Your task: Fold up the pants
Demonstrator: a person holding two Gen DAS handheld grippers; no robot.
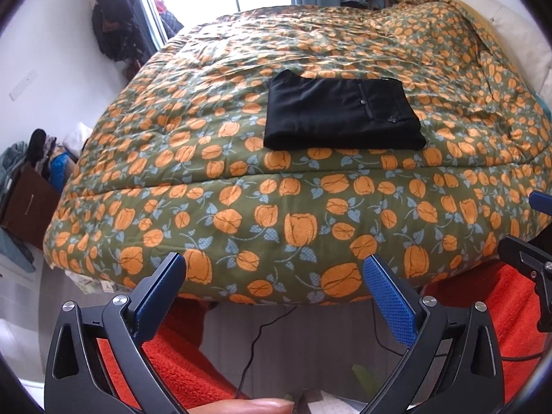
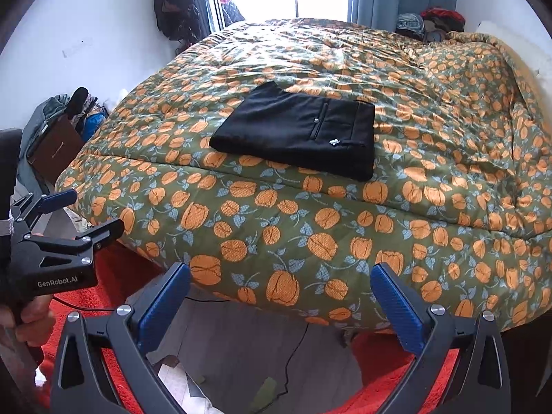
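Black pants [image 1: 339, 115] lie folded into a compact rectangle on the flowered quilt [image 1: 241, 186], back pocket and button facing up. The right wrist view shows the same pants [image 2: 300, 138] near the bed's front edge. My left gripper [image 1: 274, 269] hangs open off the foot of the bed, well short of the pants, with nothing between its blue pads. My right gripper [image 2: 281, 277] is also open and empty, held back from the bed at a similar distance. The left gripper [image 2: 93, 212] shows at the left edge of the right wrist view, held by a hand [image 2: 32, 321].
The quilt [image 2: 431, 179] covers a large bed. An orange rug [image 1: 179, 358] and a black cable [image 1: 255, 341] lie on the grey floor below. Clothes hang on the wall [image 1: 114, 17] at the back left. Boxes and clutter [image 1: 31, 186] stand left of the bed.
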